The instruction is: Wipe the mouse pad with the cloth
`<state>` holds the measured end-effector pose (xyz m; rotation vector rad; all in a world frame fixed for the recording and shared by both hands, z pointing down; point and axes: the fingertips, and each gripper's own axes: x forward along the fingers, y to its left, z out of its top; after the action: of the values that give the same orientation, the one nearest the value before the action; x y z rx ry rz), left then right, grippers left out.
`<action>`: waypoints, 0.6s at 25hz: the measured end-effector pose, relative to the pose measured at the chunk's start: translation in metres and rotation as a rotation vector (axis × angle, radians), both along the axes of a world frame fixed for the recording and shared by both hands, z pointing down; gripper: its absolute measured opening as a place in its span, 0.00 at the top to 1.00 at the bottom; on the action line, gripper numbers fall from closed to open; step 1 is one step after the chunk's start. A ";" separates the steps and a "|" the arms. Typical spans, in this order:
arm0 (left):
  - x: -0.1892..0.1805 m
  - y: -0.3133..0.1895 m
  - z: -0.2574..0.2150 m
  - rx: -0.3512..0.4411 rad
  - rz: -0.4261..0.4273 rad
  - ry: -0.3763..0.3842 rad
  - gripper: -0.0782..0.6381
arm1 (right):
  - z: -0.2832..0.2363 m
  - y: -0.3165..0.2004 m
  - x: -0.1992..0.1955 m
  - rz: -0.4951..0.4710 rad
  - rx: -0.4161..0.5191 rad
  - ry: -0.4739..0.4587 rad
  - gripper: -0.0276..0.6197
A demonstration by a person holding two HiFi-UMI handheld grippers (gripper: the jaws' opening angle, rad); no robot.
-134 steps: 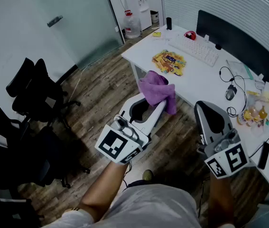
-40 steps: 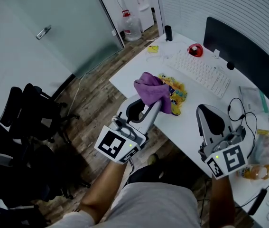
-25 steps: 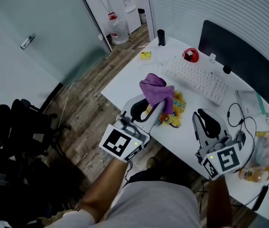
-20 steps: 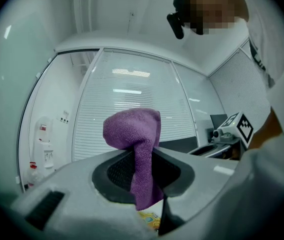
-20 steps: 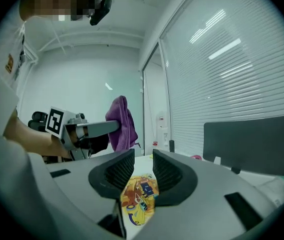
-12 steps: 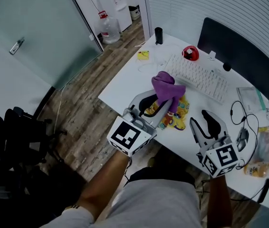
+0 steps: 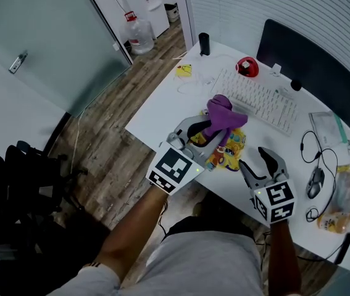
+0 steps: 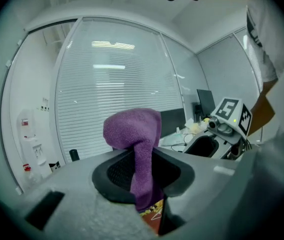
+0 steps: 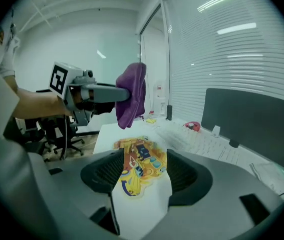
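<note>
My left gripper [image 7: 210, 128] pinches the fluffy purple cloth [image 7: 221, 110]. My right gripper [image 7: 259, 160], its jaws just opening, frames the printed, perhaps rubbery mouse pad [image 9: 139, 166].

My left gripper [image 7: 213, 128] points near level with jaws clamped on the cloth [image 7: 223, 111], while my right gripper [image 7: 256, 162] tilts downward, its jaws just opened and empty.

The left tool [image 7: 210, 127], mid-frame, and the right tool [image 7: 256, 159], lower right, are grey with black textured pads [image 9: 101, 176]. The right tool's jaws have just been opening, with nothing gripped between them. Each carries a white cube [image 7: 173, 168] of black square markers and a green light [image 7: 197, 171]. A pale grey shirt [image 7: 202, 267] fills the bottom edge, and its short sleeve [image 8: 266, 48] is white.
</note>
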<state>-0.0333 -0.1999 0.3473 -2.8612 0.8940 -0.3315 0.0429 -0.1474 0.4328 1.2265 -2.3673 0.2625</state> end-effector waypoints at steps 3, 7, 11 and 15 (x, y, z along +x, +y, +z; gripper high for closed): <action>0.011 -0.004 0.013 -0.012 0.031 -0.084 0.78 | 0.019 -0.004 0.004 -0.009 -0.049 0.032 0.60; 0.029 -0.009 0.030 -0.017 0.090 -0.211 0.78 | 0.038 -0.010 0.007 -0.017 -0.103 0.056 0.59; 0.039 -0.013 0.051 -0.029 0.138 -0.332 0.78 | 0.054 -0.012 0.005 -0.030 -0.146 0.075 0.58; 0.047 -0.019 0.068 -0.035 0.181 -0.452 0.78 | 0.064 -0.016 0.003 -0.042 -0.168 0.088 0.57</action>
<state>0.0139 -0.2191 0.4150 -2.6925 0.5446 -0.9284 0.0461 -0.1634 0.4967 1.0869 -2.2431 0.3773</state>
